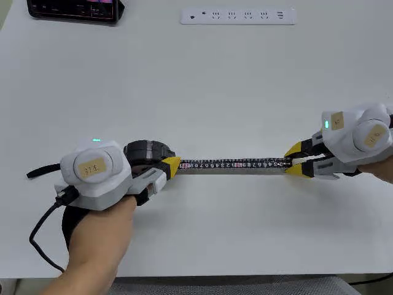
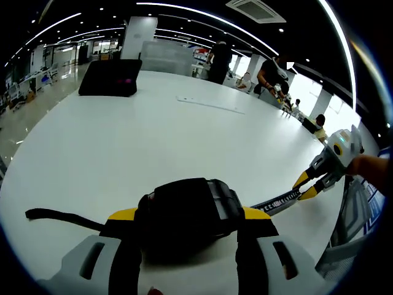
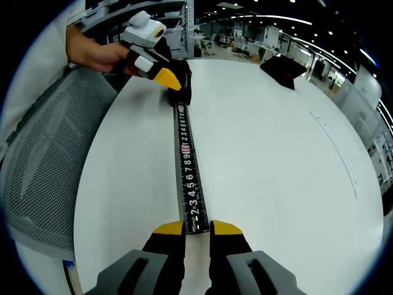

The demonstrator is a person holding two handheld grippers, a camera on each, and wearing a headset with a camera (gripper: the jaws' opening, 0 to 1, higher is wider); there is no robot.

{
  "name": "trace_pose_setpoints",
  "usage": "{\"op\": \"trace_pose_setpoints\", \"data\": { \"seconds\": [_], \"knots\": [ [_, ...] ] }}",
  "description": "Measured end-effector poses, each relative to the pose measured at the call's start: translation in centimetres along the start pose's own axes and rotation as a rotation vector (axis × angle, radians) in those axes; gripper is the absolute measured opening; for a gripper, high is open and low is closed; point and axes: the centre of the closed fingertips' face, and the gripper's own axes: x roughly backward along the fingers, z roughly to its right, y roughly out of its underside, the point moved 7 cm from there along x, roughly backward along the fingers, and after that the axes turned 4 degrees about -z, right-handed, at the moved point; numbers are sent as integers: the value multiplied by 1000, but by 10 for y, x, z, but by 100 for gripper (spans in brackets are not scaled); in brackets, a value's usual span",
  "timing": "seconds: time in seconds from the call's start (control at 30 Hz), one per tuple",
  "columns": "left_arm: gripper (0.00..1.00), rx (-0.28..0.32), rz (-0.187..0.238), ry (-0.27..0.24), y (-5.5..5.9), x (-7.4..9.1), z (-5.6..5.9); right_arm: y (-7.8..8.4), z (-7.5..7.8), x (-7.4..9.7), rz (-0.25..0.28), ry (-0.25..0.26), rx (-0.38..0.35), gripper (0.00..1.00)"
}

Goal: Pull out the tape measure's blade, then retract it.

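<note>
Near the front edge of the worktop (image 1: 215,80), the left gripper (image 2: 190,216) clamps the tape measure's case (image 1: 146,153) to anchor it, while the right gripper (image 3: 196,228) pinches the blade (image 1: 233,164) at its end (jaws closed on it), keeping it stretched flat between them.

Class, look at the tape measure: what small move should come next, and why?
Probably ease the right gripper back toward the case, feeding the blade in: the blade is already out, its end pinched, and the left gripper clamps the case.
</note>
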Motion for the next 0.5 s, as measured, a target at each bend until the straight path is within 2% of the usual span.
{"op": "trace_pose_setpoints", "data": {
  "seconds": [0.5],
  "knots": [
    [58, 22, 5, 12, 0, 2, 0, -10, -1, -6, 15, -19, 4, 11]
  ]
}}
